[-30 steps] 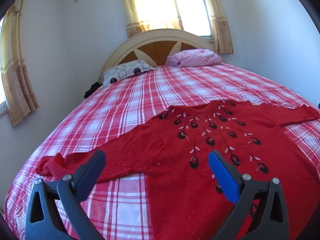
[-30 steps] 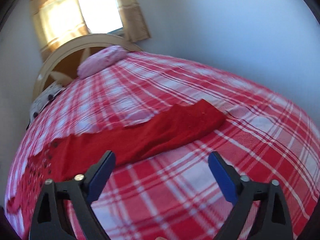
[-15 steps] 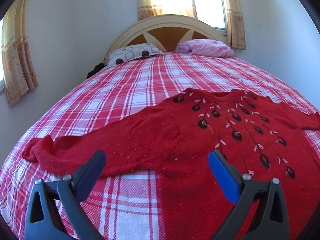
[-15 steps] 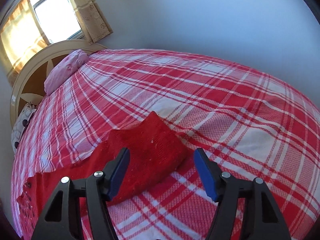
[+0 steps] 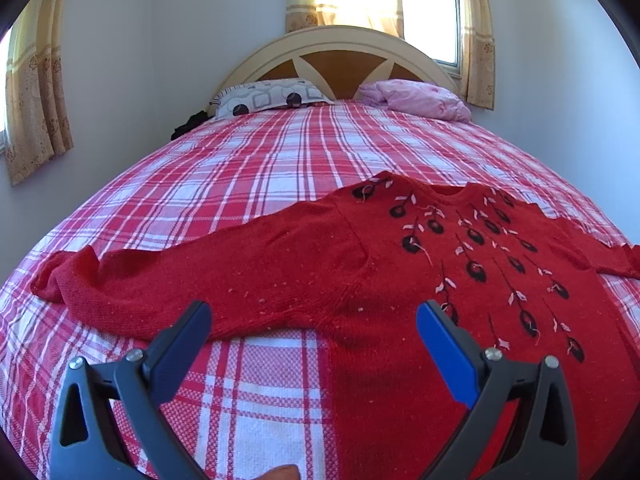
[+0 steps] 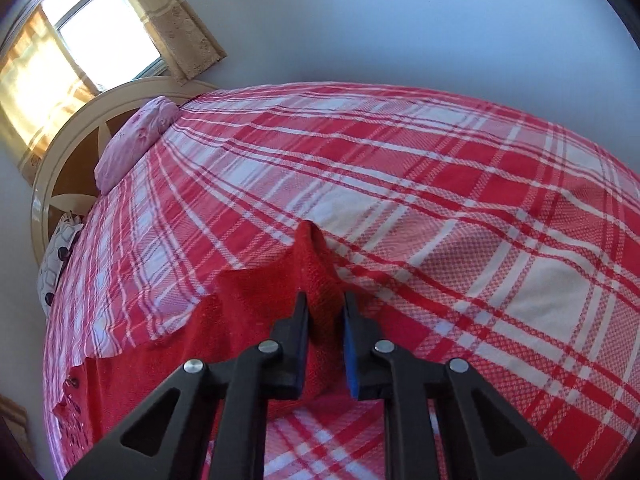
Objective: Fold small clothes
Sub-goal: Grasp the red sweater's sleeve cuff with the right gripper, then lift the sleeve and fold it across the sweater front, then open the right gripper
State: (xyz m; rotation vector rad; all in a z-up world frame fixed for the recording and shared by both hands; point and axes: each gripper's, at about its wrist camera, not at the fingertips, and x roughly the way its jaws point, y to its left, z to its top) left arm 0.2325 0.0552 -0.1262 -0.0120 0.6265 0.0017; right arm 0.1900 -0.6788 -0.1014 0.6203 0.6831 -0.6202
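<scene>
red sweater (image 5: 304, 276) with black flowers, red-white plaid bedspread (image 5: 248, 176), pink pillow (image 5: 420, 98)

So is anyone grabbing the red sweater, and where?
Yes. The right hand-held gripper pinches the red sweater at the end of one sleeve. The left hand-held gripper is open, holding nothing.

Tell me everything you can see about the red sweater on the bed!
The red knitted sweater lies spread flat, front up, on the red-and-white checked bedcover. Black buds with pale pink leaves trail down its chest, and small pale fluff specks dot the wool. Both long sleeves stretch sideways. The right gripper pinches one sleeve's end, bunching it into a ridge. The left gripper hovers open near the other sleeve, not touching.
</scene>
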